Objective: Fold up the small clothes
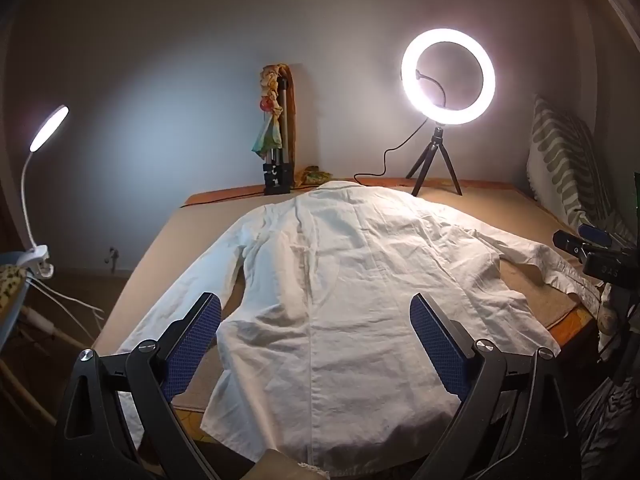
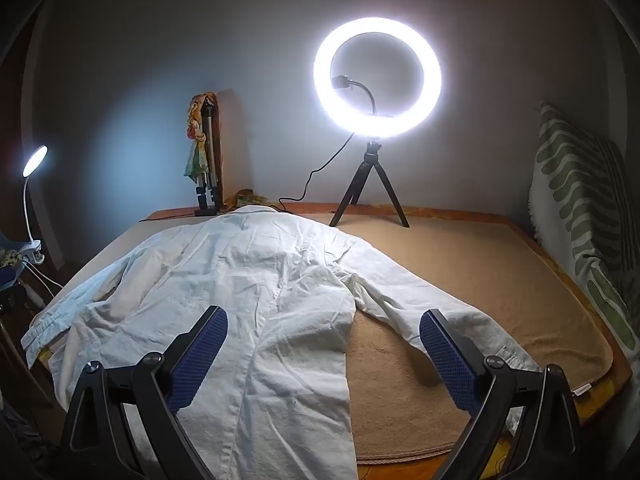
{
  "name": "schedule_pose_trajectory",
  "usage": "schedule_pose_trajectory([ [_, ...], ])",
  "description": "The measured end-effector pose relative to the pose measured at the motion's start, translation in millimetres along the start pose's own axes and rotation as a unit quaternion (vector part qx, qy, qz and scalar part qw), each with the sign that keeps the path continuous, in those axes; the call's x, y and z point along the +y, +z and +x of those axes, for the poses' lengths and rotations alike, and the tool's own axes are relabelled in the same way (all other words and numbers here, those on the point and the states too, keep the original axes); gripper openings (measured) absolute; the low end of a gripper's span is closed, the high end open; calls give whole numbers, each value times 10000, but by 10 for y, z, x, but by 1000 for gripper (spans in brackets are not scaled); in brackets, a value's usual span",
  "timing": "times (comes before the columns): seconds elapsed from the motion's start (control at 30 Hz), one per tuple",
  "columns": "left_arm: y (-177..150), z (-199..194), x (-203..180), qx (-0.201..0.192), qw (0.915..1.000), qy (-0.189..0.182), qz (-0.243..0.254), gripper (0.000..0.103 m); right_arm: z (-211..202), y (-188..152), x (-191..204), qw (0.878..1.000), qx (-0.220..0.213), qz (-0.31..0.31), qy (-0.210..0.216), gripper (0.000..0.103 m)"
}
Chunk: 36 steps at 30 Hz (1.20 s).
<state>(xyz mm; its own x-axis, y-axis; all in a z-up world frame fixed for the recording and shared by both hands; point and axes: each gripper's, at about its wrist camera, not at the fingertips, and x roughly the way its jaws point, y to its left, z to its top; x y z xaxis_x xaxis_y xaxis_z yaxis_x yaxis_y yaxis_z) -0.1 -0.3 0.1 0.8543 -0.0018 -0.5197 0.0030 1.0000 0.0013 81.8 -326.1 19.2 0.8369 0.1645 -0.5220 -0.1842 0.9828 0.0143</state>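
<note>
A white long-sleeved shirt (image 1: 340, 280) lies flat and face down on a tan blanket (image 1: 192, 236), collar toward the far wall, sleeves spread to both sides. My left gripper (image 1: 316, 304) hovers open above the shirt's lower back, nothing between its blue pads (image 1: 196, 336). In the right wrist view the same shirt (image 2: 224, 280) fills the left half. My right gripper (image 2: 324, 320) hangs open over the shirt's right side and the gap beside its right sleeve (image 2: 420, 300), holding nothing. The right gripper's body (image 1: 592, 252) shows at the right edge of the left wrist view.
A lit ring light on a small tripod (image 2: 376, 80) stands at the far edge with its cable trailing left. A folded tripod with cloth (image 2: 206, 152) leans on the wall. A patterned cushion (image 2: 584, 216) lines the right side. A clip lamp (image 1: 48, 128) glows at left.
</note>
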Motion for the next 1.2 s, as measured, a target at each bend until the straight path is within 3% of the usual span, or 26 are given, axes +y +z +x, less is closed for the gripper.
schedule_pose_trajectory([
  [1.2,20,-10,11,-44,10000,29,-25,96,9,-14,13,10000,23,-55,-38,98],
])
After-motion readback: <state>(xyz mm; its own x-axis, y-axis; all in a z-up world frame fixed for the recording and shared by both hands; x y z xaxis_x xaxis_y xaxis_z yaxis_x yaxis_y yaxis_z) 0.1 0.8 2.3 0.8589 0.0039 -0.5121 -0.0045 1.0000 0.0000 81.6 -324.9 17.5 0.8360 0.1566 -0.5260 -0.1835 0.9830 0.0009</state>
